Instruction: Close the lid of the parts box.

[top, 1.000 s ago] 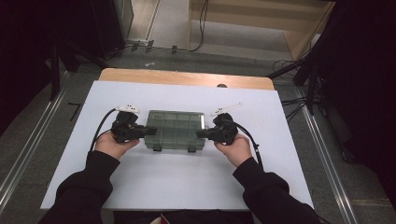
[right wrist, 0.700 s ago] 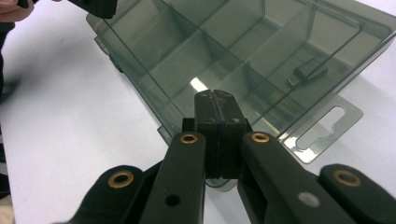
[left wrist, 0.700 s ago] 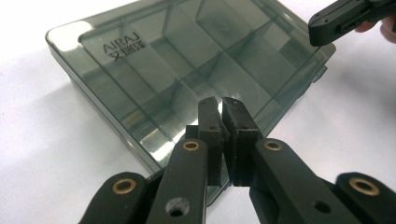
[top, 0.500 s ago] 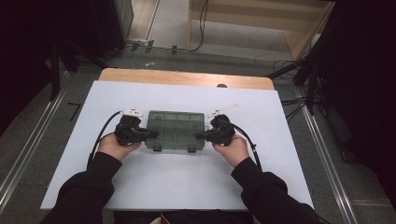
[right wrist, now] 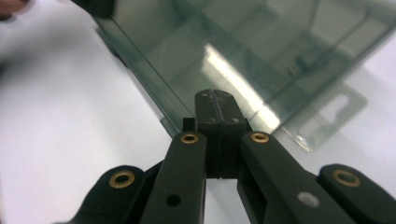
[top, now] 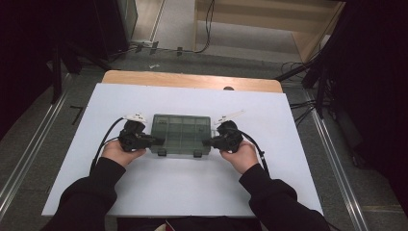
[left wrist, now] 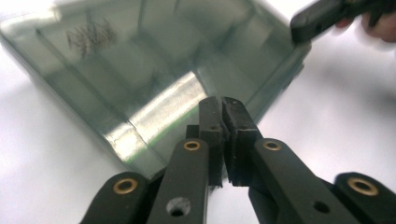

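A clear, green-tinted compartment box (top: 182,134) lies flat on the white table (top: 192,187) with its lid closed. My left gripper (top: 155,141) is shut, its tips against the box's left end. My right gripper (top: 208,142) is shut too, with its tips against the right end. In the left gripper view the closed jaws (left wrist: 223,105) meet the box (left wrist: 140,70) at its near wall, and the other gripper (left wrist: 322,16) shows at the far end. The right gripper view has the shut jaws (right wrist: 215,98) at the box (right wrist: 261,46) beside its hang tab (right wrist: 327,116). Nothing sits between either pair of jaws.
The white table top runs wide on all sides of the box. A wooden strip (top: 192,81) borders its far edge. Metal rails (top: 29,154) line the floor on both sides, and cables (top: 298,103) lie at the back right.
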